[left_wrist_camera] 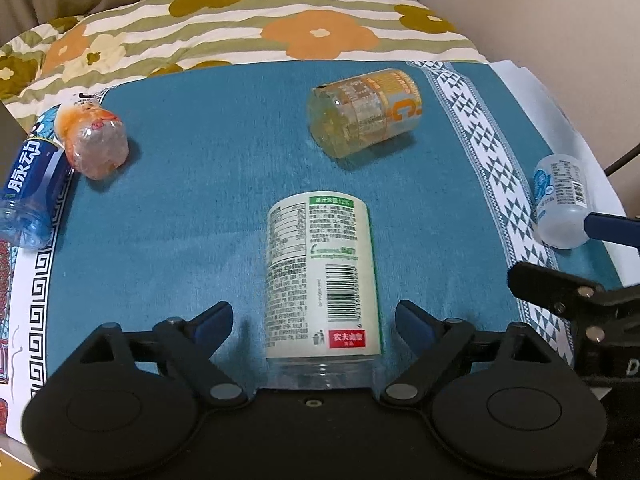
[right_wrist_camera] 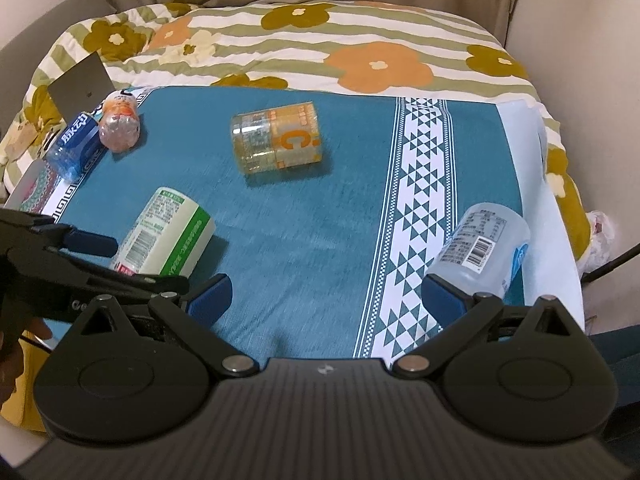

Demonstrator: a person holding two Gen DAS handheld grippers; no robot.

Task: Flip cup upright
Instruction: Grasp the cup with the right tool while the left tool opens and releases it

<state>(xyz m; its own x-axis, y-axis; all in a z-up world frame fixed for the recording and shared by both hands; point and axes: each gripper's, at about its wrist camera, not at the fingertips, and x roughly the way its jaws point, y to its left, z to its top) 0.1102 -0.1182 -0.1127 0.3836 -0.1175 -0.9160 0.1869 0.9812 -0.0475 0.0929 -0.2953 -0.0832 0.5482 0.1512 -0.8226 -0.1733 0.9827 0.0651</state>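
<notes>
Several cut bottle cups lie on their sides on a teal cloth (left_wrist_camera: 192, 216). A green-and-white labelled cup (left_wrist_camera: 322, 276) lies between the open fingers of my left gripper (left_wrist_camera: 314, 320), untouched; it also shows in the right wrist view (right_wrist_camera: 168, 234). An orange-labelled clear cup (left_wrist_camera: 366, 114) lies further back, also in the right wrist view (right_wrist_camera: 278, 142). A pale blue-labelled cup (right_wrist_camera: 480, 246) lies at the right edge, just beyond the right finger of my open right gripper (right_wrist_camera: 326, 300). The left gripper (right_wrist_camera: 92, 242) shows at the left of the right wrist view.
An orange-pink cup (left_wrist_camera: 94, 142) and a blue cup (left_wrist_camera: 30, 192) lie at the left edge of the cloth. A floral striped quilt (right_wrist_camera: 320, 44) lies behind. A white patterned band (right_wrist_camera: 420, 208) runs down the cloth's right side.
</notes>
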